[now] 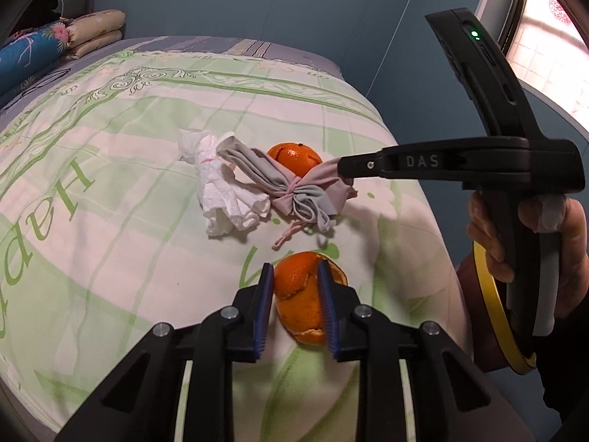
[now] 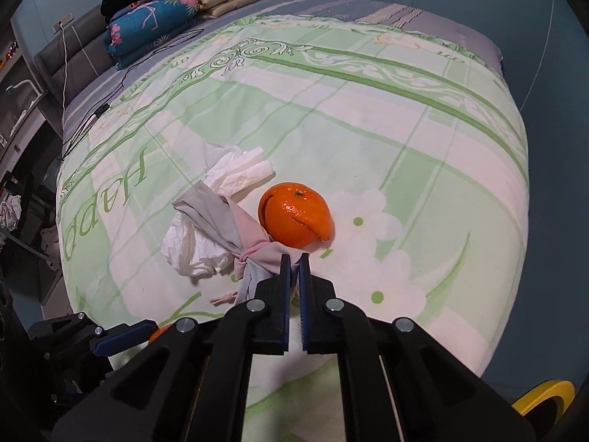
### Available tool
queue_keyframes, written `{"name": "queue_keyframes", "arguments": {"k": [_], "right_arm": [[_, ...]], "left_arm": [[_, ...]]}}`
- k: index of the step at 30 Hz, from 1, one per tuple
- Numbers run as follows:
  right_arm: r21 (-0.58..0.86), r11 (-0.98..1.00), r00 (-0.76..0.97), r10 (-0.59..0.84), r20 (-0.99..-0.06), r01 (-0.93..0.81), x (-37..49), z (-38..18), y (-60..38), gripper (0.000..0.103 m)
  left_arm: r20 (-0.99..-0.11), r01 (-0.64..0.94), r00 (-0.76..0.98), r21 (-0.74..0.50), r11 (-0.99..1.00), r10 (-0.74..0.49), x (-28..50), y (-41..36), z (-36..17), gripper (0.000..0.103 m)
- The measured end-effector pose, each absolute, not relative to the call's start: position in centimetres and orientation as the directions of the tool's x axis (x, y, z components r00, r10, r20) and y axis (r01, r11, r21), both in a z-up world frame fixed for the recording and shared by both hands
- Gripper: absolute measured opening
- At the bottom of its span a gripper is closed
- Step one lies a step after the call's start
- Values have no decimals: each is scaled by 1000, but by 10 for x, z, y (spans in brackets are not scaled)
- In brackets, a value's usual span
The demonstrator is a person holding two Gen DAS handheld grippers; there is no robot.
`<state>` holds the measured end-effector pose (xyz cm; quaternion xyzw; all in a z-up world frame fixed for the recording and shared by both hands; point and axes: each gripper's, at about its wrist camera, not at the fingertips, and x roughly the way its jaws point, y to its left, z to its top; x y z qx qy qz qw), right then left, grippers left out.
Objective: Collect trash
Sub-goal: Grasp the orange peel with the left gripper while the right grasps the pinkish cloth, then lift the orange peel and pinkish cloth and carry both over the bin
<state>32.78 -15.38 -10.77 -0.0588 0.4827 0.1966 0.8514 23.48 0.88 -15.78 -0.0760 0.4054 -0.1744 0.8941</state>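
A curled piece of orange peel [image 1: 298, 302] lies near the front edge of the green-and-white bedspread [image 1: 110, 221], and my left gripper [image 1: 295, 269] is shut on it, blue pads pressing both sides. Farther back a knotted grey-and-pink face mask [image 1: 294, 191] lies against a crumpled white tissue [image 1: 224, 199] and a second, rounded orange peel [image 1: 294, 158]. My right gripper [image 1: 344, 169] comes in from the right and pinches the mask's edge. In the right wrist view this gripper [image 2: 294, 259] is shut on the mask [image 2: 228, 221], with the round peel [image 2: 294, 217] just beyond and the tissue [image 2: 235, 176] to the left.
Folded quilts [image 2: 165, 18] are stacked at the headboard. A black cable [image 2: 110, 103] runs along the bed's left side. The mattress drops off to the right toward a blue wall. A hand [image 1: 570, 239] holds the right gripper's handle. A window [image 1: 552, 55] is at upper right.
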Motion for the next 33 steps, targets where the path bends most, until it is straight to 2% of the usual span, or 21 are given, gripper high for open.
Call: {"name": "queue_keyframes", "arguments": {"k": [8, 16, 17, 18, 19, 20, 21, 23, 26, 28, 29, 30, 32, 33], "right_arm": [[106, 925, 498, 291, -817, -366, 319, -89, -175, 3], [163, 898, 421, 343, -840, -408, 312, -102, -171, 7], [167, 897, 414, 345, -842, -408, 313, -104, -169, 19], [169, 895, 406, 347, -845, -413, 313, -107, -166, 48], [174, 894, 404, 351, -845, -413, 314, -108, -164, 61], [179, 894, 405, 355, -843, -411, 315, -109, -161, 59], [172, 896, 404, 347, -847, -409, 316, -110, -158, 52], [131, 901, 399, 309, -863, -414, 320, -116, -149, 51], [104, 910, 383, 271, -883, -402, 330, -129, -140, 51], [84, 913, 372, 245, -896, -398, 337, -138, -137, 45], [75, 913, 362, 233, -902, -401, 339, -144, -134, 36], [69, 913, 361, 227, -905, -402, 341, -147, -132, 24], [67, 911, 368, 231, -901, -406, 341, -147, -131, 13], [61, 912, 381, 229, -896, -405, 340, -145, -131, 11]], "left_arm": [[-687, 261, 621, -272, 926, -377, 221, 11, -147, 20], [-694, 288, 608, -258, 922, -384, 209, 5, -147, 20], [-694, 292, 604, -264, 919, -391, 208, 5, -147, 21], [-691, 296, 601, -274, 915, -402, 208, 6, -148, 26], [-688, 295, 603, -278, 914, -404, 207, 6, -148, 34], [-687, 295, 602, -282, 913, -407, 207, 6, -149, 37], [-686, 299, 601, -282, 911, -410, 208, 5, -150, 38], [-693, 306, 600, -262, 915, -399, 209, 1, -153, 39], [-703, 304, 592, -259, 917, -394, 217, -3, -159, 44], [-718, 293, 579, -260, 920, -387, 223, -6, -165, 45], [-723, 284, 575, -263, 922, -383, 227, -8, -169, 45], [-726, 279, 575, -259, 925, -377, 229, -9, -171, 40], [-721, 277, 584, -255, 927, -373, 228, -11, -172, 34], [-714, 288, 592, -246, 926, -374, 226, -12, -170, 9]]}}
